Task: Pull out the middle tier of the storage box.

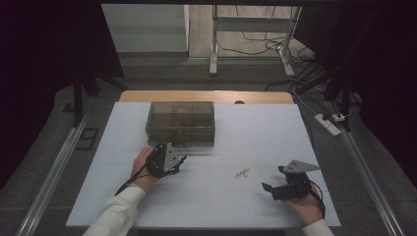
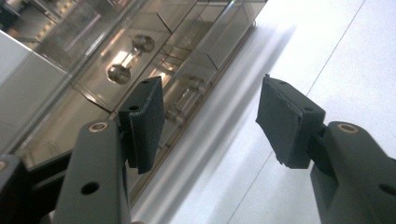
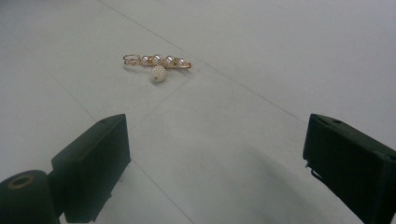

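A smoky see-through box (image 1: pixel 180 123) with several compartments stands at the back middle of the white table top (image 1: pixel 255 132). My left gripper (image 1: pixel 180 164) lies just in front of the box's near left corner, held by a hand in a white sleeve. In the left gripper view the left gripper (image 2: pixel 212 100) stands open with nothing between its pads, and the box (image 2: pixel 140 51) with small metal pieces inside is close ahead on the left. A gold pin with pearls (image 1: pixel 242 172) lies on the table. My right gripper (image 1: pixel 274 178) points at the pin (image 3: pixel 159 65) from a short way off, its jaws wide apart around bare table (image 3: pixel 217 135).
A wooden table edge (image 1: pixel 206 96) shows behind the white top. A white power strip (image 1: pixel 328 124) and cables lie on the floor at the right. Metal rails (image 1: pixel 59 167) run along both sides of the table. A desk frame (image 1: pixel 214 44) stands beyond.
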`<state>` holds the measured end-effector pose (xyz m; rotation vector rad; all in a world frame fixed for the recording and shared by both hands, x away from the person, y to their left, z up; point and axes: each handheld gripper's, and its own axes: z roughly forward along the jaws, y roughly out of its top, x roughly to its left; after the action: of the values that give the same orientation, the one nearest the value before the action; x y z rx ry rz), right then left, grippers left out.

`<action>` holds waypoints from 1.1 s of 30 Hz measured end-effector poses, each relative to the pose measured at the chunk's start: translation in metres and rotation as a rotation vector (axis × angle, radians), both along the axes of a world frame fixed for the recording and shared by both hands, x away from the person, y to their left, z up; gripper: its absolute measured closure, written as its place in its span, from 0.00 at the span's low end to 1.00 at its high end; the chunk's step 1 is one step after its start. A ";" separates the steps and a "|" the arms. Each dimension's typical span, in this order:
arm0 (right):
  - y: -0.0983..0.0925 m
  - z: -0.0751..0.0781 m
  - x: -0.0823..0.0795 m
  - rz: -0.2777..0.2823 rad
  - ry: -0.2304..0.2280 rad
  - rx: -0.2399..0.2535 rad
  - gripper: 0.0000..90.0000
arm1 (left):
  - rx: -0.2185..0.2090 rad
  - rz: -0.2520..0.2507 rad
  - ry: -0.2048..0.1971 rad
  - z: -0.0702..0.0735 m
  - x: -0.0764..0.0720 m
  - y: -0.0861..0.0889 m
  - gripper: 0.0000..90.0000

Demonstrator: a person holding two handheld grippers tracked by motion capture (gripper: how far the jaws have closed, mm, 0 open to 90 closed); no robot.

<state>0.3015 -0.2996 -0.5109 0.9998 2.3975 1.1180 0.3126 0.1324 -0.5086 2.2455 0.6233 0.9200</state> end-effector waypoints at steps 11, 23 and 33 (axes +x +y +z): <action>0.000 0.000 0.000 0.001 -0.001 0.002 0.08 | -0.014 0.008 0.013 0.001 0.002 0.002 0.44; 0.000 0.000 0.000 0.005 0.002 0.002 0.08 | -0.055 0.003 0.053 0.008 0.006 0.007 0.43; 0.001 -0.001 0.000 0.005 0.004 0.001 0.08 | -0.056 0.016 0.077 0.011 0.010 0.010 0.42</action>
<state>0.3016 -0.2988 -0.5119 0.9984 2.4041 1.1205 0.3221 0.1420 -0.4972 2.2380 0.6942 0.8170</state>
